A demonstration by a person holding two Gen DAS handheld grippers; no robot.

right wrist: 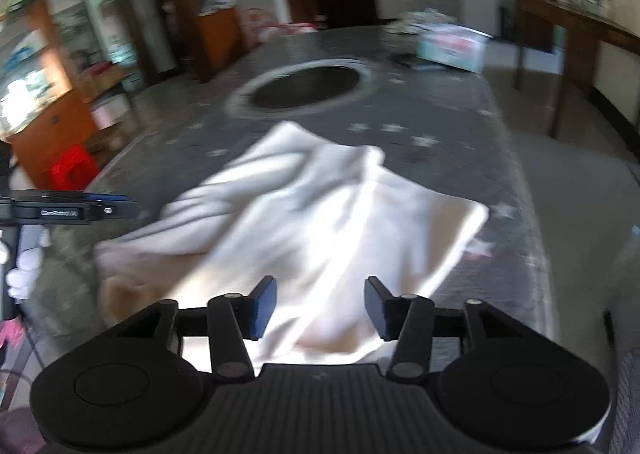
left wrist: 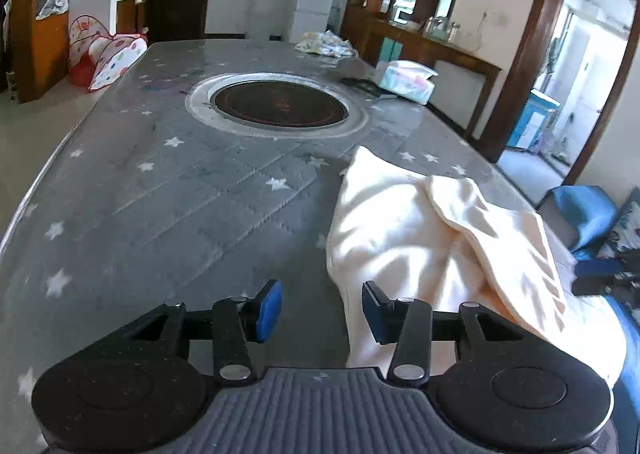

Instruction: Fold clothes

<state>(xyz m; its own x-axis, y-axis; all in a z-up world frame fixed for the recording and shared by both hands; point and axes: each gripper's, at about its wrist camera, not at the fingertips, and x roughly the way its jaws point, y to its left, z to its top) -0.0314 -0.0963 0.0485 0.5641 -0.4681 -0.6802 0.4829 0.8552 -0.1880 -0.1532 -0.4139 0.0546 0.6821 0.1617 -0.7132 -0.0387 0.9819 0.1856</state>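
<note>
A cream-white garment (left wrist: 432,246) lies crumpled on the near right part of the grey star-patterned table (left wrist: 168,189), with one flap folded over on top. My left gripper (left wrist: 322,312) is open and empty, hovering at the garment's left edge near the table's front. In the blurred right wrist view the same garment (right wrist: 312,221) spreads across the near table (right wrist: 460,109). My right gripper (right wrist: 320,308) is open and empty just above the garment's near edge. The left gripper (right wrist: 68,207) shows at the left edge of that view.
A round black cooktop (left wrist: 278,103) in a metal ring is set in the table's middle. A tissue pack (left wrist: 406,79) and a dark flat object (left wrist: 360,85) sit far right, crumpled cloth (left wrist: 326,43) at the far end. A blue chair (left wrist: 580,213) stands to the right.
</note>
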